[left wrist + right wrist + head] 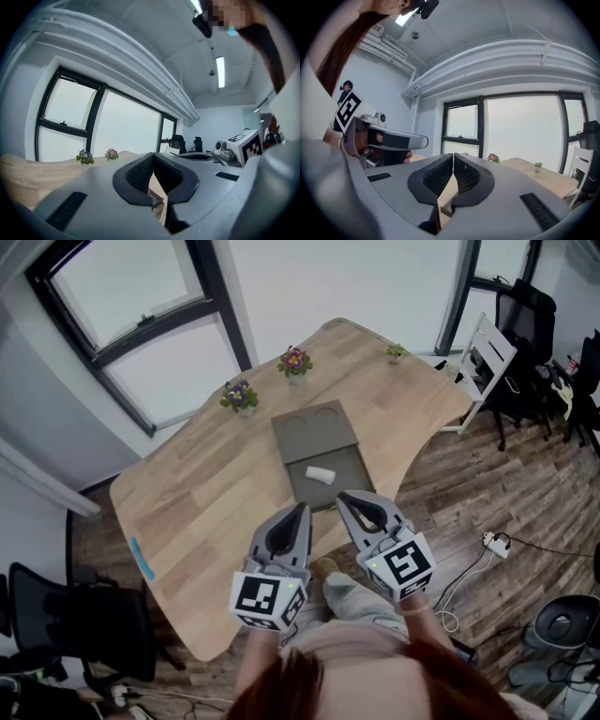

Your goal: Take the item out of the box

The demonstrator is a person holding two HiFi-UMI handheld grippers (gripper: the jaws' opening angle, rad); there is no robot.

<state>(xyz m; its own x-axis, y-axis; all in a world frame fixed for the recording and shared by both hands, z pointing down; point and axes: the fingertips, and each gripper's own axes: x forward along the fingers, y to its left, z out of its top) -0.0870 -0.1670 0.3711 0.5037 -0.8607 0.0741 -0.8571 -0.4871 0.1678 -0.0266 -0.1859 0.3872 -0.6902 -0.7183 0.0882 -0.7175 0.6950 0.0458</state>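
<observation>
I have both tools level at the near edge of the pale wooden desk (211,498), side by side and apart from each other. The left gripper (302,510) has its fingers (138,174) brought together at the tips, with nothing between them; only a sliver of desk shows through the gap lower down. The right gripper (345,498) is the same: its ribbed black fingers (465,176) meet along the centre line and hold nothing. Ahead of them lies the flat grey box (349,468), open, with its lid (314,432) folded back away from me and showing two round recesses. The small white oblong item (320,473) lies inside the box's near half, clear of the walls and untouched. From the head view the right gripper's tip lines up with the box's near right corner, while the left gripper's tip sits just short of the near edge; how high above the desk they are I cannot tell. Along the far side of the desk stand three little potted plants: one with purple flowers (240,397), one with pink flowers (295,362) and a small green one (396,352). A blue strip (142,559) lies near the desk's left edge.
</observation>
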